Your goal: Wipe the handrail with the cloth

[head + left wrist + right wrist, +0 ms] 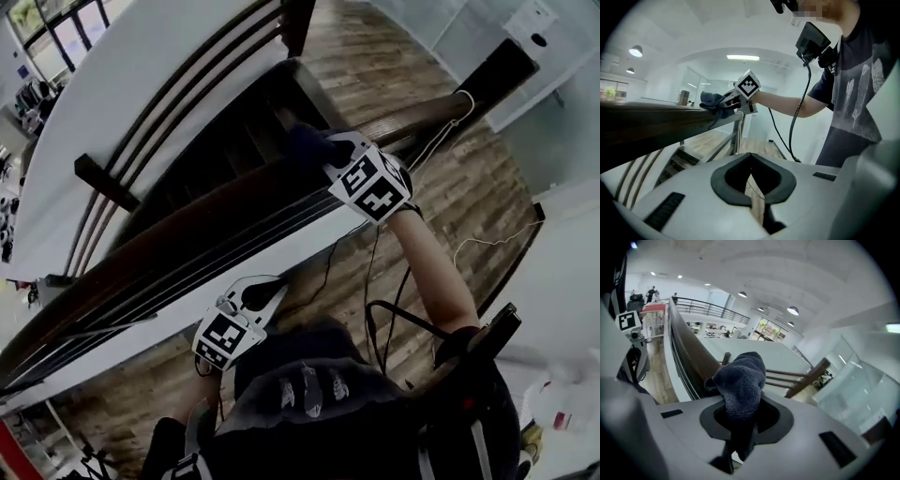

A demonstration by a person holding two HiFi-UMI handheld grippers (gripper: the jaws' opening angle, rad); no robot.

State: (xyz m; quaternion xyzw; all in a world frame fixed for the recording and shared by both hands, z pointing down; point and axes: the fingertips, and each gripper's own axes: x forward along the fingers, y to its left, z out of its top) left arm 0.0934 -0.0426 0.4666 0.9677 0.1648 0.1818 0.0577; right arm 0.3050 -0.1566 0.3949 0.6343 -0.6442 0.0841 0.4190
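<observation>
**Cloth on the rail, spare gripper idle**

The right gripper (317, 150) is clenched on a dark blue-grey terry cloth (740, 380). The fabric is pinched between the jaws, bunches up in a thick wad beyond them and hangs a short tail below. Seen from the other gripper, that wad (712, 101) sits on top of the dark wooden handrail (647, 124), with the gripper's marker cube (748, 85) just behind it and the person's bare forearm (783, 103) stretched out towards the rail. From the head camera the cloth (305, 145) lies over the upper stretch of the handrail (187, 244), which runs diagonally across the stairwell.

The left gripper (270, 291) holds nothing. Its jaws are drawn together, with only a thin sliver of wooden floor showing through the seam in its own view (751, 190). It hangs lower down and nearer the person, beside the white panel (281, 248) under the rail and apart from the handrail itself. Its marker cube (626, 320) shows at the far left of the right gripper view.

Dark stair treads (234, 141) drop away on the far side of the rail, and wood-plank flooring (375, 56) lies beyond them. Black cables (375, 281) loop from the right gripper back towards the person's dark T-shirt (862, 93).
</observation>
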